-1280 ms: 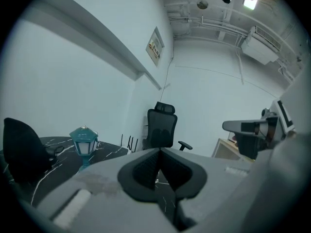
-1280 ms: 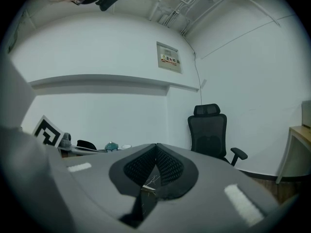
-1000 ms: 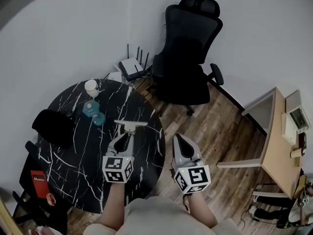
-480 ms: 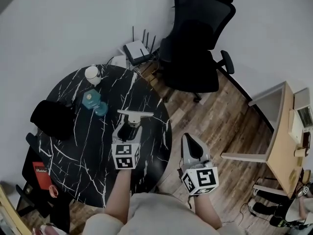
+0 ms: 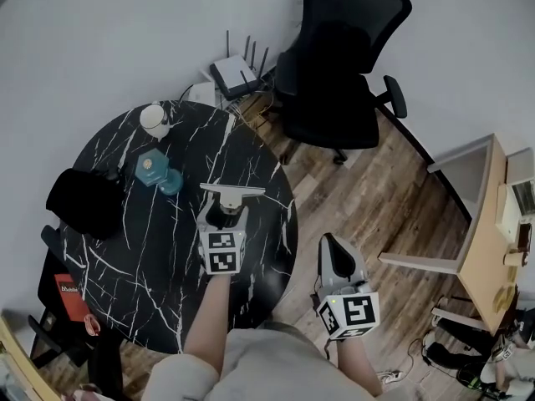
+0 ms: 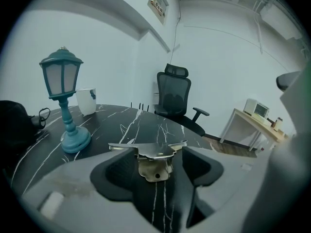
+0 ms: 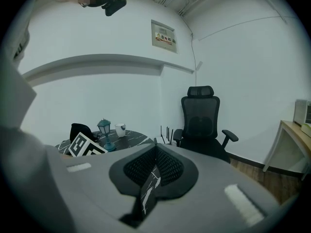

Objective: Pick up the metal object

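Note:
The metal object (image 5: 232, 192) is a silvery bracket with a long flat bar and a shorter plate with a hole (image 6: 153, 163). It sits over the black marble table (image 5: 150, 249), right at the tips of my left gripper (image 5: 224, 211). That gripper's jaws have just been opening and now stand wide, with the bracket's plate between them and a gap on each side. The bar spans both fingertips; whether it rests on them or on the table I cannot tell. My right gripper (image 5: 328, 245) hangs off the table over the wooden floor, jaws shut and empty (image 7: 155, 147).
A teal lantern lamp (image 5: 153, 172), a white cup (image 5: 155, 119) and a black bag (image 5: 84, 203) stand on the table's far and left parts. Beyond the table are a black office chair (image 5: 334, 73) and a router (image 5: 234, 72). A wooden desk (image 5: 493, 232) stands at the right.
The left gripper has sunk toward the table with the bracket at its tips, and its jaws have spread apart. The right gripper has dropped a little beside the table.

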